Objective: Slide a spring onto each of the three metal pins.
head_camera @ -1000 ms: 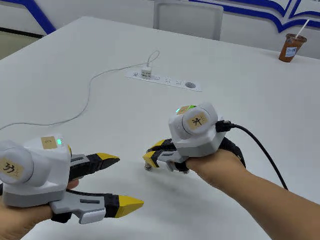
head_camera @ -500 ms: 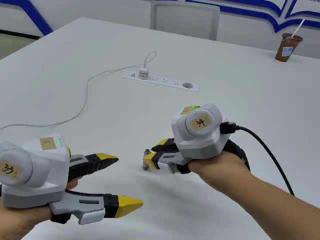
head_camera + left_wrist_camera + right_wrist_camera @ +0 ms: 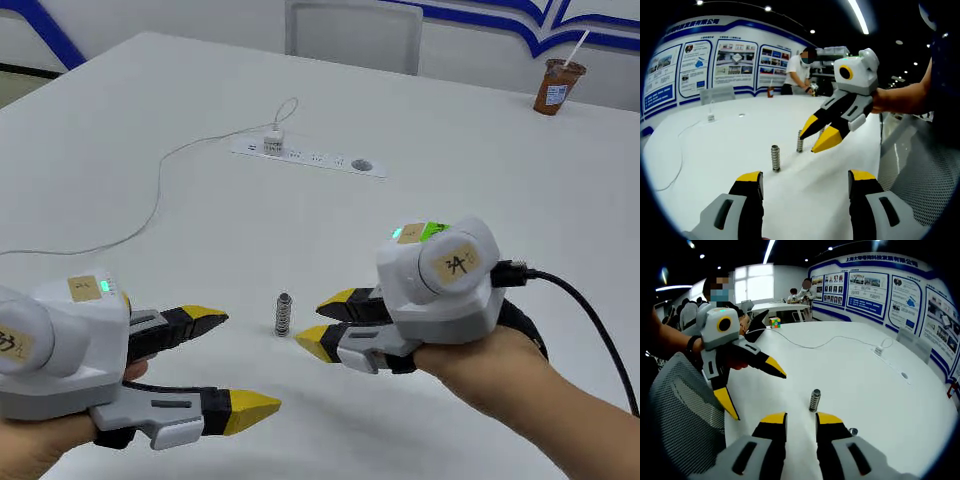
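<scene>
Spring [image 3: 284, 314] upright on table [image 3: 450, 150]; left hand-held gripper [image 3: 248, 362] wide, right hand-held gripper [image 3: 311, 321] narrow, empty.

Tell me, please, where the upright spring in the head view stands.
In the head view the upright spring stands on the white table between the left gripper and the right gripper, nearer the right one.
</scene>
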Demonstrator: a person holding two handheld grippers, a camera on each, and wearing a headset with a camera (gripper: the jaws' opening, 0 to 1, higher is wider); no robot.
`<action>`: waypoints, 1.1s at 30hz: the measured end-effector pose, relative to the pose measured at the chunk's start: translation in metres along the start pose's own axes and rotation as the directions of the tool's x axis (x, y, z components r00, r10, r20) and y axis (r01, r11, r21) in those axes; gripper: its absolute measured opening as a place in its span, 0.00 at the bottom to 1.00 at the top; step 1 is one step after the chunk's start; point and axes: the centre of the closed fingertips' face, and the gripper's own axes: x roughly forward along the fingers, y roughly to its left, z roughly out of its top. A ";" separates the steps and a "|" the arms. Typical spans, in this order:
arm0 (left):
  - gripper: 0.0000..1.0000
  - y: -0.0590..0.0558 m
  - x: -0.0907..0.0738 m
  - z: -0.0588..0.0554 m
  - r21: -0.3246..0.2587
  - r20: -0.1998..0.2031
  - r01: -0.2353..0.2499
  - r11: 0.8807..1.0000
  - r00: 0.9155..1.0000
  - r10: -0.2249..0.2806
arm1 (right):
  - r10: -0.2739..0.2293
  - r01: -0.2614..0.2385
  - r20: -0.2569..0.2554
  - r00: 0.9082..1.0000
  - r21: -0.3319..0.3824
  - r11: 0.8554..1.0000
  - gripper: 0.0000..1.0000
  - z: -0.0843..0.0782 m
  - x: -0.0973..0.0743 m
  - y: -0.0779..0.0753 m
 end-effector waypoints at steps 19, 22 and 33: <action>0.74 -0.003 0.001 0.005 0.010 0.002 -0.004 1.000 1.000 0.004 | -0.017 0.019 -0.024 1.000 0.053 0.998 0.26 -0.050 -0.058 -0.002; 0.74 -0.003 0.002 0.005 0.007 0.001 -0.007 1.000 1.000 0.007 | -0.020 0.023 -0.040 0.999 0.062 0.998 0.27 -0.061 -0.066 -0.003; 0.75 -0.003 0.004 0.004 0.005 -0.008 -0.008 1.000 1.000 0.008 | -0.116 0.121 -0.053 0.992 0.119 0.985 0.29 -0.088 -0.102 -0.035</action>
